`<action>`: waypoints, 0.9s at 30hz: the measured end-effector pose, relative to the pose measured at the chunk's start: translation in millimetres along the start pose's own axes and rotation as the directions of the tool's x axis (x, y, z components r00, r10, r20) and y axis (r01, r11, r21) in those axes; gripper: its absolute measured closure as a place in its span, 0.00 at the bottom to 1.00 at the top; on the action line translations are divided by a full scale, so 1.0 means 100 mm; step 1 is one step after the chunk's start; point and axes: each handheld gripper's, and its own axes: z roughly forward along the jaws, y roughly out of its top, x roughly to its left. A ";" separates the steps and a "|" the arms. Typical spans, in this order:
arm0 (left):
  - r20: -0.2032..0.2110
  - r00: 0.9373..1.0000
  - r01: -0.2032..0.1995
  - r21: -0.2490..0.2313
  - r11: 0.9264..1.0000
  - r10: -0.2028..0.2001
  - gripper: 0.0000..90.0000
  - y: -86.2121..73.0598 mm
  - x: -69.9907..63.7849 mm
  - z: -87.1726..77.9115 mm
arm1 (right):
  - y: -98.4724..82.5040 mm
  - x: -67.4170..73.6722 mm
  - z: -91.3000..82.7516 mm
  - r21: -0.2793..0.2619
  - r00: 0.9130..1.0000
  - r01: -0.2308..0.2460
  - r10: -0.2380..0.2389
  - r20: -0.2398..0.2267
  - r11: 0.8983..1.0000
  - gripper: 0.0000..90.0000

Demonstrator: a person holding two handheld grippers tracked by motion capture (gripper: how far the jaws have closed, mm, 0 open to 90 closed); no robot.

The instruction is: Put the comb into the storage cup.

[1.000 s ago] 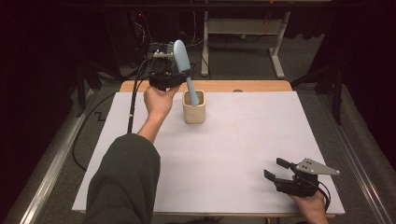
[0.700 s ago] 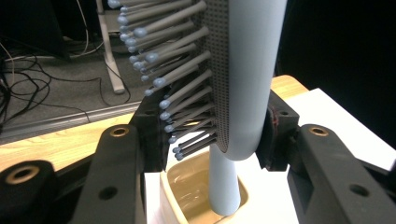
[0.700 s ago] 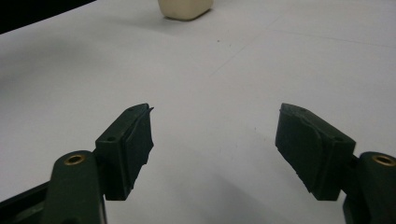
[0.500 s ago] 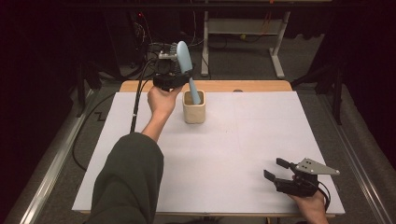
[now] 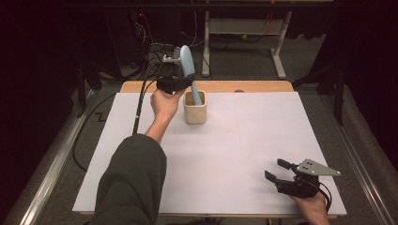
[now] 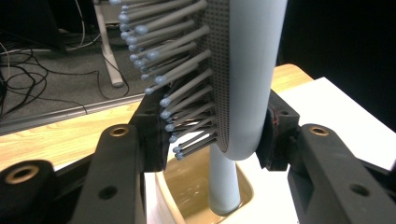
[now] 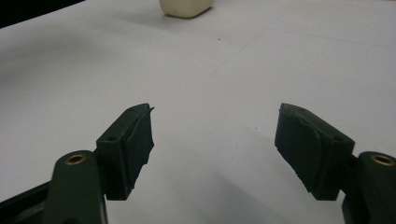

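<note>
1. Hairbrush, pale blue, stands at the far left-centre of the desk, tilted, its bristled head up in the air and its handle end down inside a cream cup.
2. Left tongs, held in the person's left hand just left of the cup, are clenched on the hairbrush at the base of its head; in the left gripper view the pads press on either side of the hairbrush, one against the bristles and one against the smooth back.
3. Below that grip, the same view shows the round handle reaching down into the cup, its tip near the bottom.
4. A dark green sleeve runs from the near left edge of the high view up to that hand, and a black cable trails from the left tongs across the desk's white cover.
5. Right tongs rest at the near right corner of the desk, well apart from the cup, in the person's right hand.
6. Their jaws are released and stand wide with nothing between them; in the right gripper view the bare white cover lies between the pads, and the cup sits far off at the top edge.
</note>
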 end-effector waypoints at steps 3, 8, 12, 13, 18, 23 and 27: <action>-0.002 1.000 0.003 0.003 1.000 -0.003 0.59 -0.02 0.01 0.02 | 0.00 0.00 0.00 0.000 1.000 0.001 -0.001 0.000 1.000 0.31; -0.009 1.000 0.001 0.013 1.000 -0.001 0.59 -0.07 0.02 0.04 | 0.00 0.00 0.00 0.003 1.000 -0.001 0.001 -0.002 1.000 0.31; 0.001 1.000 0.012 0.011 1.000 -0.012 0.59 -0.09 0.04 0.06 | 0.00 0.00 0.00 0.000 1.000 -0.005 0.005 0.002 1.000 0.31; 0.002 1.000 0.010 0.014 1.000 -0.010 0.59 -0.09 0.04 0.06 | 0.00 0.00 0.00 0.000 1.000 -0.004 0.004 0.001 1.000 0.31; -0.007 1.000 0.015 0.012 1.000 -0.014 0.59 -0.12 0.05 0.06 | 0.00 0.00 0.01 0.004 1.000 -0.003 0.003 -0.001 1.000 0.31; -0.013 1.000 0.015 0.020 1.000 -0.015 0.58 -0.12 0.05 0.07 | 0.00 0.00 0.01 0.001 1.000 -0.005 0.005 -0.002 1.000 0.31; -0.014 1.000 0.016 0.022 1.000 -0.016 0.58 -0.15 0.05 0.09 | 0.00 0.00 0.01 0.004 1.000 -0.010 0.010 -0.005 1.000 0.31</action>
